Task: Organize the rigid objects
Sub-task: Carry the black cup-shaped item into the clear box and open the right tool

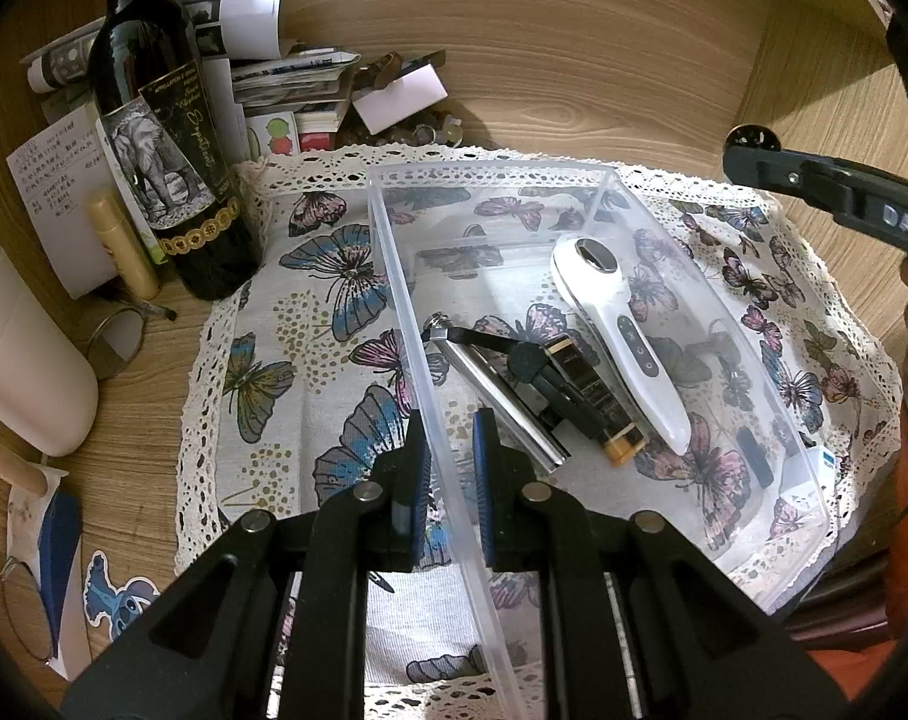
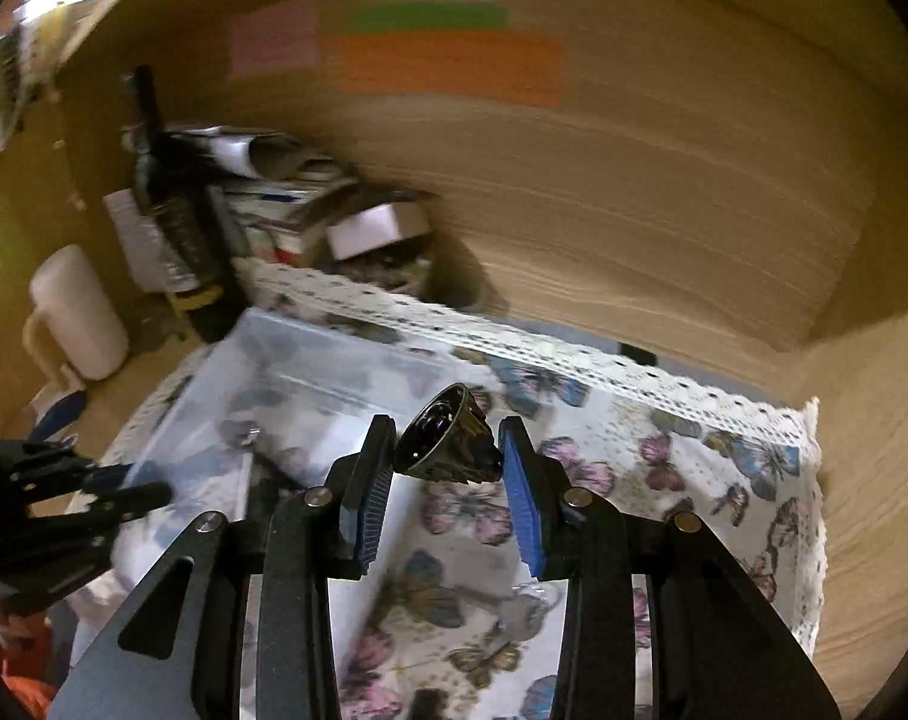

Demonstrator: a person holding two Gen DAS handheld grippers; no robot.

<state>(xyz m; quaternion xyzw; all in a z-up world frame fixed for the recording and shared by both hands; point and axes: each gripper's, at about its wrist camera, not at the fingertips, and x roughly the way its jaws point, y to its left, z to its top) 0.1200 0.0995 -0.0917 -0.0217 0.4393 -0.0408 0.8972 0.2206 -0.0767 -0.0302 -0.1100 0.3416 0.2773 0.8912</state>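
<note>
A clear plastic bin (image 1: pixel 394 252) lies on a butterfly-print cloth (image 1: pixel 310 312). Inside it lie a white handheld device (image 1: pixel 622 336), a silver tube (image 1: pixel 496 396) and a black and gold stick (image 1: pixel 598 396). My left gripper (image 1: pixel 448 468) is shut on the bin's left wall. My right gripper (image 2: pixel 445 480) is shut on a small dark metal cone-shaped object (image 2: pixel 448 438) and holds it in the air beside the bin (image 2: pixel 286 360). The right gripper also shows at the right edge of the left wrist view (image 1: pixel 754 150). The right wrist view is motion-blurred.
A dark wine bottle (image 1: pixel 160 138) stands at the back left beside stacked papers and boxes (image 1: pixel 292 90). A cream container (image 1: pixel 22 348) and a small round mirror (image 1: pixel 115 342) sit left of the cloth. Wooden walls close in behind and to the right.
</note>
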